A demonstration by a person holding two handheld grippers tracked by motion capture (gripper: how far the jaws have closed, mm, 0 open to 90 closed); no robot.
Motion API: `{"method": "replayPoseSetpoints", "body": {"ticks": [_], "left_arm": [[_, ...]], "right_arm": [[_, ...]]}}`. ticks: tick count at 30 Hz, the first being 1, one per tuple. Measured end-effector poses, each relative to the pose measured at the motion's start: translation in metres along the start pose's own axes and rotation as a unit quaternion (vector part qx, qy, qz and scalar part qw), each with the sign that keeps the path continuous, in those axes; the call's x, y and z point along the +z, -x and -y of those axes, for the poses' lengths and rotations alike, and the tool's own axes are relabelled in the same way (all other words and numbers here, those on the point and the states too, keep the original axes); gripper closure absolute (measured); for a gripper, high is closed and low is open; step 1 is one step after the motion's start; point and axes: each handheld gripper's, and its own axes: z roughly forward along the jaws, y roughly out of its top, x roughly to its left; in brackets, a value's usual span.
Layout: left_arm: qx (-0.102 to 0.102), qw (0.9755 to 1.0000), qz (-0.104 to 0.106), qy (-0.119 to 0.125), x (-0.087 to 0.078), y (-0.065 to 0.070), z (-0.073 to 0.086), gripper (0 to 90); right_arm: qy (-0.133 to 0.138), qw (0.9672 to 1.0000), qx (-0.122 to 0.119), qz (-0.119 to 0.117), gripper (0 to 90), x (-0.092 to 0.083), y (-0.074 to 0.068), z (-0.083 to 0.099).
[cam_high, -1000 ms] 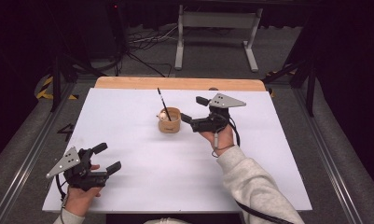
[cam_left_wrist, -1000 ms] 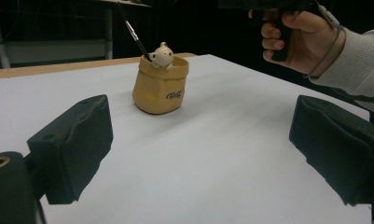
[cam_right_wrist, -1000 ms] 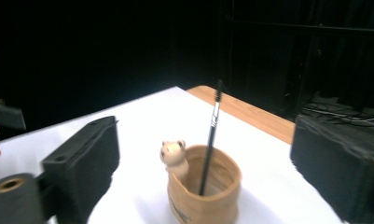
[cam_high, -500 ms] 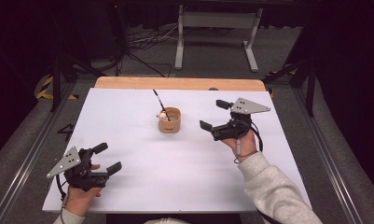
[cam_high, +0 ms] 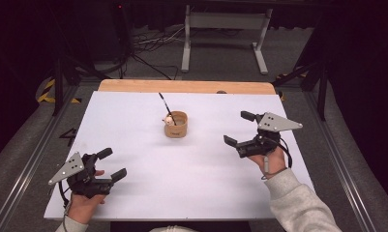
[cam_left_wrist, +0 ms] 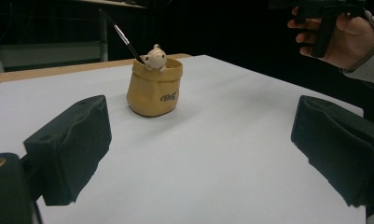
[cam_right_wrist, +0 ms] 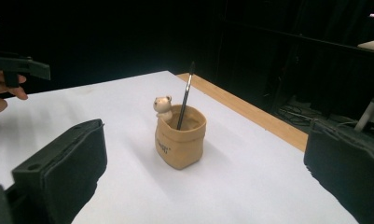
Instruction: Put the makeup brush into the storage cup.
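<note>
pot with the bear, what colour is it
Tan pot; best in the left gripper view.

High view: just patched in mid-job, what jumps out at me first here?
A small tan sack-shaped pot with a little bear figure on its rim stands alone toward the far middle of the white table, a dark pen leaning out of it. The left gripper sits near the front left corner and the right gripper at the right, both open and empty.
</note>
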Motion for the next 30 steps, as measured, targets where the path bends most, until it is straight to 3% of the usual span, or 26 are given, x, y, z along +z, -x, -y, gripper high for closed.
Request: {"method": "replayPoseSetpoints", "body": {"ticks": [17,30], "left_arm": [[0.006,0.9997,0.023,0.0,0.001,0.001,0.001,4.2],[0.004,0.999,0.043,-0.003,0.001,-0.002,0.002,3.7]], "right_arm": [[0.013,0.9998,-0.013,-0.001,0.0,-0.025,-0.01,0.035],[0.017,0.9999,-0.003,-0.001,0.0,-0.028,-0.016,0.063]]}}
